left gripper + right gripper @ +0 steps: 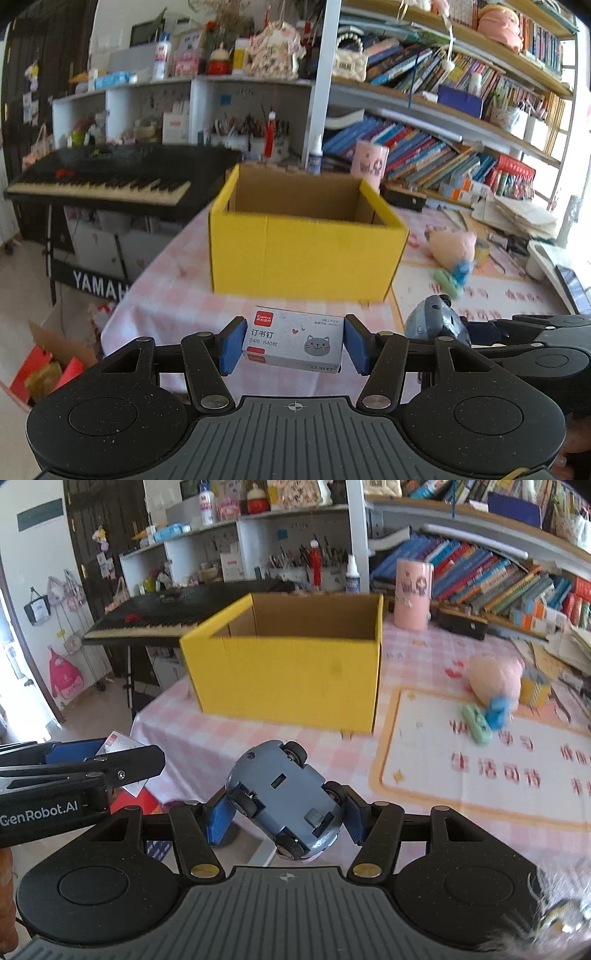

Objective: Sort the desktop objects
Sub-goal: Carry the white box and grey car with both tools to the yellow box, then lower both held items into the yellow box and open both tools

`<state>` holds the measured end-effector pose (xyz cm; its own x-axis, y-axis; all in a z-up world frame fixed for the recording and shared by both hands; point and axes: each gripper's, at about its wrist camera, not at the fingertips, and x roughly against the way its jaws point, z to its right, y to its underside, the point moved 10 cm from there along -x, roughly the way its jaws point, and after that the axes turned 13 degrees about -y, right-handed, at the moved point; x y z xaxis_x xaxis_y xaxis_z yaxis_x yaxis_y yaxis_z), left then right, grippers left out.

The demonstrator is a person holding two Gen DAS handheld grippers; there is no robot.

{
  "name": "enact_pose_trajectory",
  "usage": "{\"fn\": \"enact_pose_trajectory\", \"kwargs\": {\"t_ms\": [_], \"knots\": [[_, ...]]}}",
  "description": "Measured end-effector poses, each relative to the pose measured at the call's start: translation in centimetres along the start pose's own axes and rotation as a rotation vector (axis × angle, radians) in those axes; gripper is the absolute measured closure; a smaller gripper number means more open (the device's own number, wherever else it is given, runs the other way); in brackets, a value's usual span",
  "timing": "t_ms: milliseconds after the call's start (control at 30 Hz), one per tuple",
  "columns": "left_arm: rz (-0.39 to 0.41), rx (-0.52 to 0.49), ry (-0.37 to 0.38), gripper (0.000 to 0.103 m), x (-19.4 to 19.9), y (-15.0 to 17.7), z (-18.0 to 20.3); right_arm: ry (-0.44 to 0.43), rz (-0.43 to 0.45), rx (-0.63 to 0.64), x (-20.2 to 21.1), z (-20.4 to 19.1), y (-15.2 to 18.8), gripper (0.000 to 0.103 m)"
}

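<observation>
Left wrist view: the left gripper (292, 341) has its blue pads closed against both ends of a staple box (293, 341), carried above the table's (166, 280) near edge. Just right of it, the right gripper (283, 818) pinches a toy car (286, 797) held underside up and tilted, gripped near its wheels. A yellow box (288, 679), open-topped, stands ahead at the table's left end, apparently the drop point. Judged risks: the car may twist out of its skewed hold, and the two grippers, side by side, could knock together over the opening or catch the box's near wall. Further right lie a plush toy (495, 677), a green toy (476, 723) and a blue toy (498, 707) on a printed mat (480, 775), well clear. A keyboard (110, 173) stands beyond the table's left edge.
</observation>
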<state>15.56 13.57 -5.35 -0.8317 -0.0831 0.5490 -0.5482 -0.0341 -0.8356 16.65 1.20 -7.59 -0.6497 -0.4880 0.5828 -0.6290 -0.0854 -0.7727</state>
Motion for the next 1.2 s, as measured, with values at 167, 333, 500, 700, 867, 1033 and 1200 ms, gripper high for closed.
{"fn": "enact_pose_trajectory", "kwargs": {"t_ms": [167, 333, 500, 700, 867, 1033, 1200], "knots": [[0.070, -0.004, -0.023, 0.047, -1.3, -3.7, 0.6, -0.011, 0.052, -0.003, -0.6, 1.4, -3.9, 0.046], [0.113, 0.025, -0.047, 0.047, -2.9, -7.1, 0.6, -0.038, 0.086, 0.010, -1.6, 2.6, -8.2, 0.045], [0.136, 0.019, -0.078, 0.047, -5.2, -10.0, 1.0, -0.072, 0.112, 0.037, -3.4, 3.6, -12.4, 0.045], [0.113, -0.005, -0.112, 0.047, -9.1, -11.7, 1.6, -0.094, 0.114, 0.071, -6.4, 5.7, -16.5, 0.045], [0.072, -0.021, -0.137, 0.047, -12.4, -12.1, 2.0, -0.104, 0.084, 0.087, -9.3, 7.6, -18.3, 0.045], [0.019, -0.035, -0.158, 0.047, -15.5, -11.9, 2.3, -0.122, 0.015, 0.118, -13.0, 9.2, -19.4, 0.045], [-0.058, -0.067, -0.165, 0.047, -18.4, -11.3, 2.7, -0.143, -0.066, 0.127, -16.5, 10.6, -20.2, 0.045]]}}
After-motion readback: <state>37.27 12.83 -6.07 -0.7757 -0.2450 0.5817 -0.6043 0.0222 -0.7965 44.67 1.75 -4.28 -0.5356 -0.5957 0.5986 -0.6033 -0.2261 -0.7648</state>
